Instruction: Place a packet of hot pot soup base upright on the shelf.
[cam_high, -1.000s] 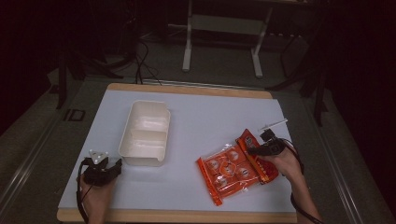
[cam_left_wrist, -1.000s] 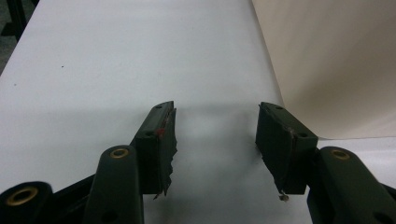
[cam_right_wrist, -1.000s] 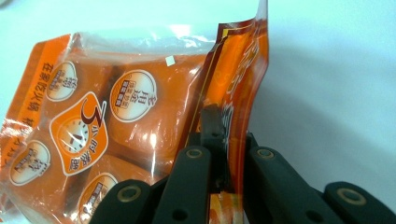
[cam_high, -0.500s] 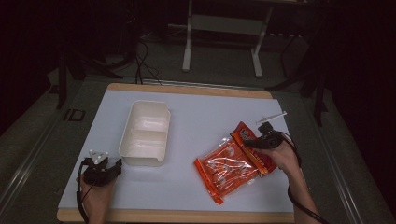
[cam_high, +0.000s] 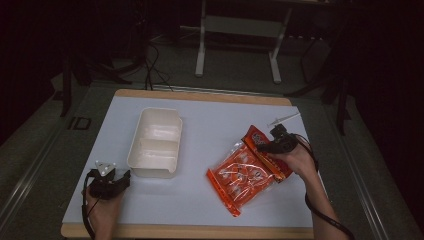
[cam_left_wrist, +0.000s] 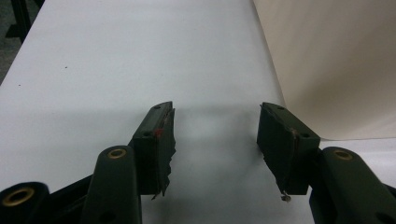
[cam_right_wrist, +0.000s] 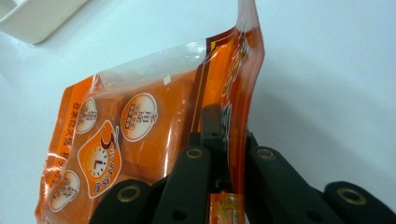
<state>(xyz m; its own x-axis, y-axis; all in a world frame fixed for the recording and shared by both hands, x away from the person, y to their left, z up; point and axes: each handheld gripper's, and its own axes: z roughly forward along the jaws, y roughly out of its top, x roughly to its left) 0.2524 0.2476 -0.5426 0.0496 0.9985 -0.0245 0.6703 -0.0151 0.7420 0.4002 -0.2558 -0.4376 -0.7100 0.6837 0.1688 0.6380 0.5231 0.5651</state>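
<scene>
The right tool (cam_high: 266, 146) is closed tight on one edge of an orange snack bag (cam_high: 245, 172). In the right gripper view the two black jaws pinch the flat sealed strip of the bag (cam_right_wrist: 140, 135), and the strip stands up between them. The bag has a see-through part at the top and little round pictures on the front, one with a clock on it.

From the high view, the bag is on the right side of the white bench (cam_high: 210, 130). The end by the tool is lifted up, and the other end hangs down toward the bench near the front. The bag tilts, with its far corner pointing up and back. The person's right hand (cam_high: 295, 160) is wrapped around the tool, and a black cable trails down along the arm.

A cream tray (cam_high: 156, 142) with two parts sits on the left half of the bench, well apart from the bag. A corner of it (cam_right_wrist: 37, 18) shows at the top left of the right gripper view.

The left tool (cam_high: 120, 181) rests on the bench near the front left corner, just beside the front end of the tray. The person's left hand (cam_high: 102, 210) holds it. In the left gripper view its jaws stand wide open with nothing between them, just the bare white bench (cam_left_wrist: 116, 60). The pale side of the tray (cam_left_wrist: 336, 65) is close by on the right of that view.

A thin white stick (cam_high: 284, 119) lies on the bench behind the right tool.
</scene>
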